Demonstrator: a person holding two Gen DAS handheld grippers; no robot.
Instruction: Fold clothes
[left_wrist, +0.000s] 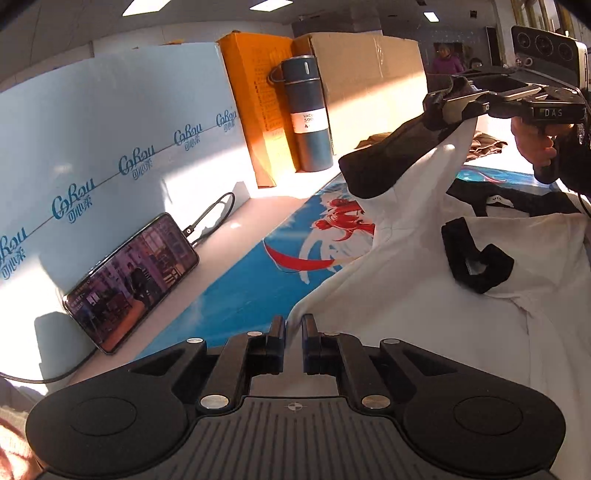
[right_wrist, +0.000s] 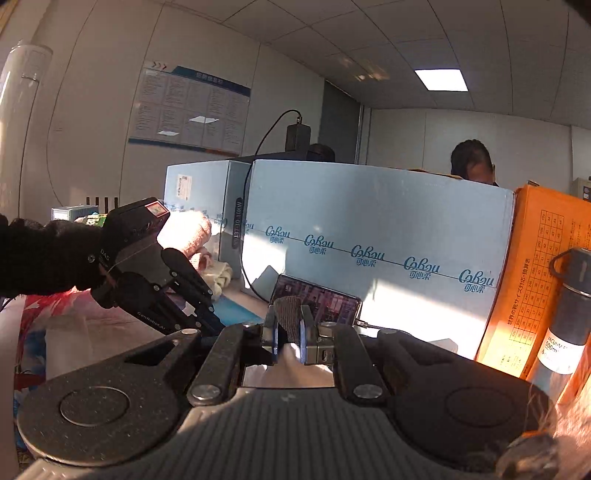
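Left wrist view: left gripper clamped on an edge of the white shirt, fabric pinched between nearly closed jaws. Shirt spread over the blue printed mat on the tabletop, black collar lying near the middle, body still loose and rumpled. Right gripper raised at upper right, held in a hand, shut on the black cuff of a sleeve, which hangs lifted off the rest of the garment. Behind: light blue box, orange box, brown carton, dark flask, and a phone propped and plugged in. More dark clothing far back.

Right wrist view: right gripper closed on ribbed dark cuff fabric, white cloth trailing below the jaws. Left gripper low at left, fingertips hidden behind the near gripper, held by a black-sleeved arm. Same blue box, orange box and flask beyond; a person partly visible behind the boxes.

Judged progress: early. Sleeve picked up but not yet laid across the body; no finished fold visible. Left to do: sleeve in, other side in, then the lengthwise fold.
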